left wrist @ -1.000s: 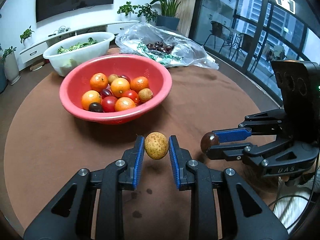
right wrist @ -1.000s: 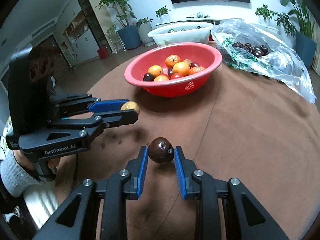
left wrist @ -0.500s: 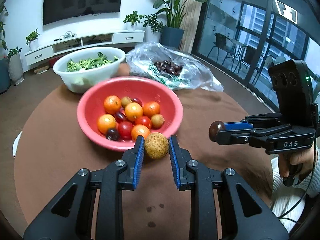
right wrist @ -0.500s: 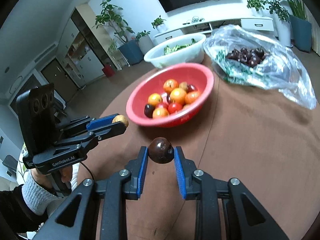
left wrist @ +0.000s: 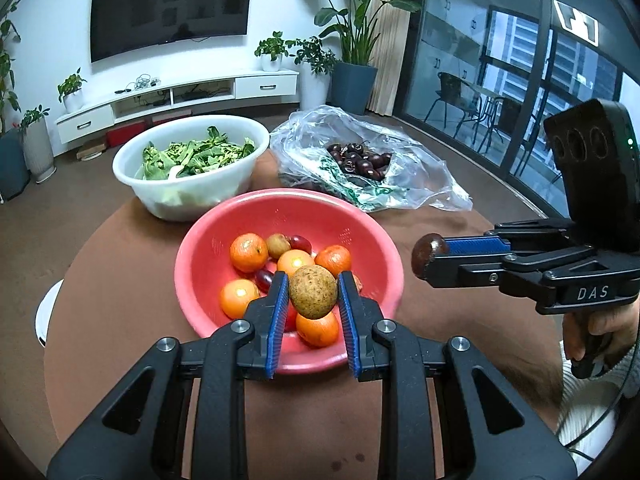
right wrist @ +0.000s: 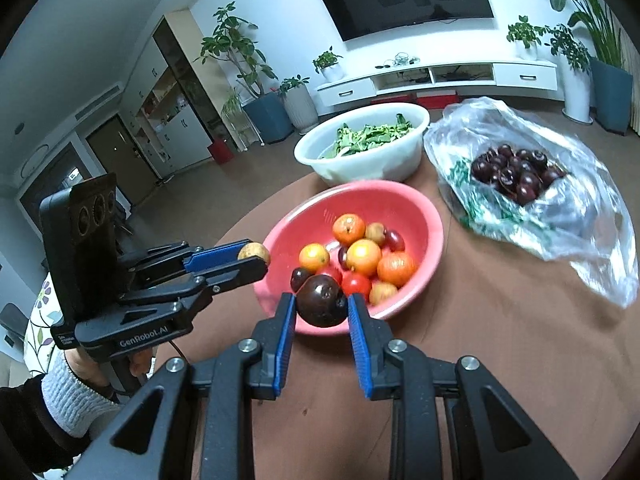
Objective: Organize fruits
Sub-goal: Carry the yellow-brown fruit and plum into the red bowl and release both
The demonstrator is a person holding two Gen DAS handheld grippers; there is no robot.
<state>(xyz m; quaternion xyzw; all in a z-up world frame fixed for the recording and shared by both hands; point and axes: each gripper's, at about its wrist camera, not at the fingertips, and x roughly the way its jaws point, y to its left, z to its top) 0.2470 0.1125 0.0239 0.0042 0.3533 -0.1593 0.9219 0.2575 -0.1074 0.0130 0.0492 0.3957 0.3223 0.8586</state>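
My left gripper (left wrist: 313,297) is shut on a round tan-brown fruit (left wrist: 313,291) and holds it above the near side of the red bowl (left wrist: 208,240). The bowl holds oranges, red fruits and dark plums. My right gripper (right wrist: 322,307) is shut on a dark purple plum (right wrist: 321,306), raised over the bowl's (right wrist: 384,200) near rim. In the left wrist view the right gripper (left wrist: 430,258) is to the right of the bowl with the plum (left wrist: 428,254). In the right wrist view the left gripper (right wrist: 256,258) is at the bowl's left edge.
A white bowl of green leaves (left wrist: 188,168) stands behind the red bowl. A clear plastic bag of dark cherries (left wrist: 360,164) lies at the back right. The round table has a brown cloth (left wrist: 120,280). A white object (left wrist: 46,312) sits at its left edge.
Both grippers have risen and moved forward toward the red bowl, each still holding its fruit. They now hang over the bowl's near rim instead of above the cloth.
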